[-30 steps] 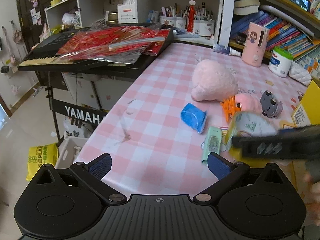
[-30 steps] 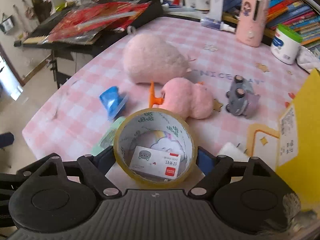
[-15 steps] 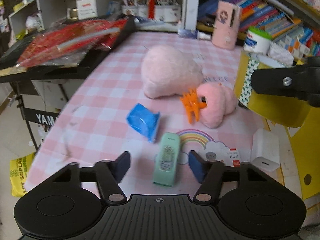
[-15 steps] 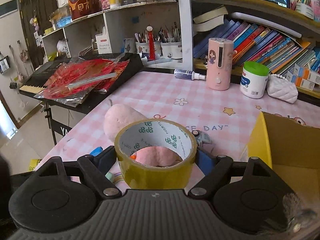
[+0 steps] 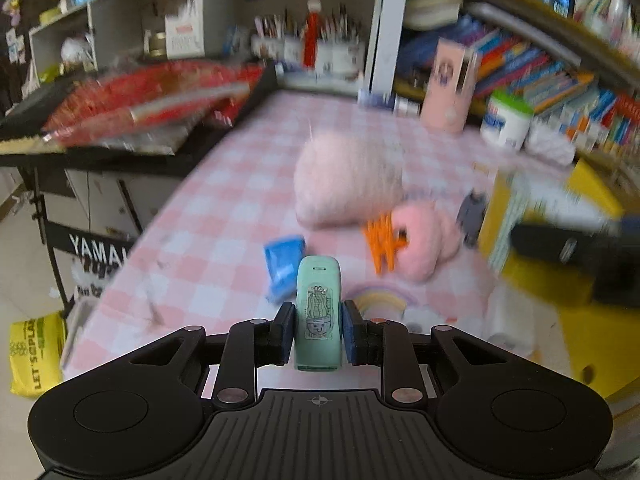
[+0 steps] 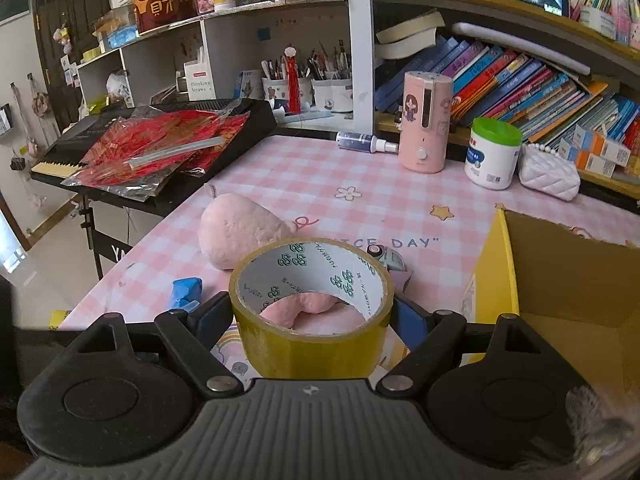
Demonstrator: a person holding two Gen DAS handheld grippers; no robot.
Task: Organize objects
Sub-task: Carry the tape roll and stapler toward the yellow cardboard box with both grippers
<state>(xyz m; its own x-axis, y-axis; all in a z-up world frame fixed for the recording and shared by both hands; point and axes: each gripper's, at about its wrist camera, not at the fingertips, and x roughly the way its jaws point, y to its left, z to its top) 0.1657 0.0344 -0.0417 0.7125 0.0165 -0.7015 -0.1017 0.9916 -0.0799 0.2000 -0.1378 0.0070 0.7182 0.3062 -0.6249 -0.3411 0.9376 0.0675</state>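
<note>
My left gripper [image 5: 317,322] is shut on a small mint-green stapler [image 5: 318,280] with a cactus drawing, its blue pads pressing on both sides. My right gripper [image 6: 312,312] is shut on a roll of yellow-brown packing tape [image 6: 304,354], held above the pink checked table [image 6: 320,172] just left of the open yellow cardboard box [image 6: 496,272]. The left wrist view is blurred; it shows the box [image 5: 532,276] at the right with the black right gripper in front of it. On the table lie a big pink plush [image 5: 348,184], a small pink plush [image 5: 424,236], an orange claw clip [image 5: 384,240], a blue item [image 5: 284,268] and a grey toy [image 6: 390,260].
A keyboard with red foil packets [image 6: 160,152] stands past the table's left edge. At the back are a spray bottle [image 6: 364,142], a pink humidifier [image 6: 426,120], a green-lidded white jar [image 6: 494,152] and a white quilted pouch [image 6: 548,176], under shelves of books.
My left gripper came over the mint-green stapler and shut on it. My right gripper rose with the tape roll to beside the yellow box.
</note>
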